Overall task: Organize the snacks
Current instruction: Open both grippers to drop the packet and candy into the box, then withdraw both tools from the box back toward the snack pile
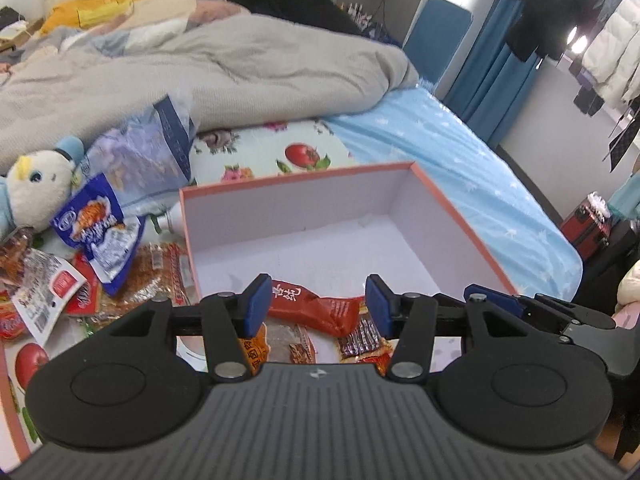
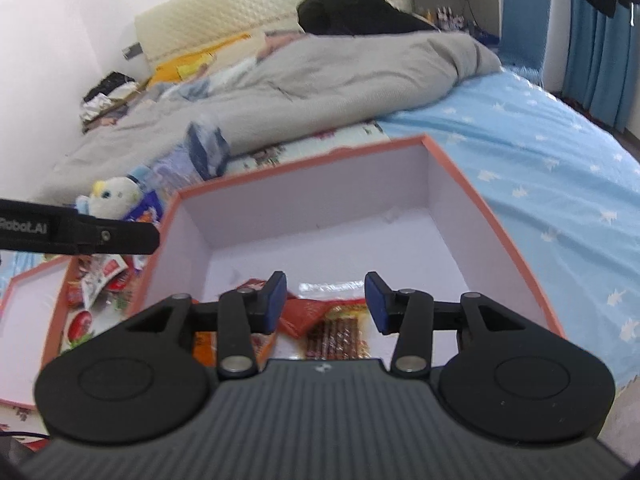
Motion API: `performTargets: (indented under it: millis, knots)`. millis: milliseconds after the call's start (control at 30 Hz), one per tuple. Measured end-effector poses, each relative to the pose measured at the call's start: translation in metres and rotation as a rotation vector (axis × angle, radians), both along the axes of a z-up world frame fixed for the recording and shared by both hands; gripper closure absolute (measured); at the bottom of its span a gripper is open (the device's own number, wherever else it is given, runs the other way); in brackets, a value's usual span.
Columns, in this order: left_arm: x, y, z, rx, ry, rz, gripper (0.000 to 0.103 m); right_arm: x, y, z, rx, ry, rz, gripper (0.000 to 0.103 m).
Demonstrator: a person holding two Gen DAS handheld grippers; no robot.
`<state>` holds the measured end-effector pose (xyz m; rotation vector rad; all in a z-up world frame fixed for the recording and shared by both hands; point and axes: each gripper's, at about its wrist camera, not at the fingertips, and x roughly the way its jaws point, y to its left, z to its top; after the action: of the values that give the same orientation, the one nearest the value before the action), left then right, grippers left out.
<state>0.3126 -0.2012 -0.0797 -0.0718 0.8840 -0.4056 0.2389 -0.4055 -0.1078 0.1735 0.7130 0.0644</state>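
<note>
one box (image 1: 452, 216), about four snack packets inside at lower centre; red packet (image 1: 316, 308) lay slanting down to the right. left gripper (image 1: 316, 306) and right gripper (image 2: 326, 300) were half open, empty.

A lived-in bedroom at home. A rumpled grey duvet (image 1: 200, 68) covers the bed (image 1: 460, 152). Coats (image 1: 608, 40) hang far right by blue curtains (image 1: 492, 72).

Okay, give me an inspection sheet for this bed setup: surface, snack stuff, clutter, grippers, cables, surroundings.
Surface: bed sheet, fruit-print cloth under the work.
Job's things: orange-edged box holds a red packet and a few more; loose snack pile to its left.
Clutter: plush toy, grey duvet.
Grippers: left gripper and right gripper open, empty, over the box.
Cables: nothing seen near the work.
Surroundings: blue curtain, hanging clothes.
</note>
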Motion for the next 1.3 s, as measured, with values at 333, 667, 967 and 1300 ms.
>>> performTargets:
  millis: [333,667,967,1300]
  knots:
    - [-0.041,0.026,0.047,-0.004,-0.115,0.002,0.044,-0.03,0.019,0.044,-0.003,-0.11,0.011,0.057]
    - [-0.086,0.061,0.082,-0.003,-0.231,0.027,0.037,-0.064,0.052,0.069,-0.002,-0.181,0.052,0.057]
    - [-0.13,0.113,0.089,-0.004,-0.257,0.137,0.027,-0.087,0.093,0.076,-0.008,-0.207,0.107,0.057]
    - [-0.177,0.163,0.082,0.004,-0.296,0.257,0.023,-0.107,0.131,0.068,0.024,-0.208,0.163,0.057]
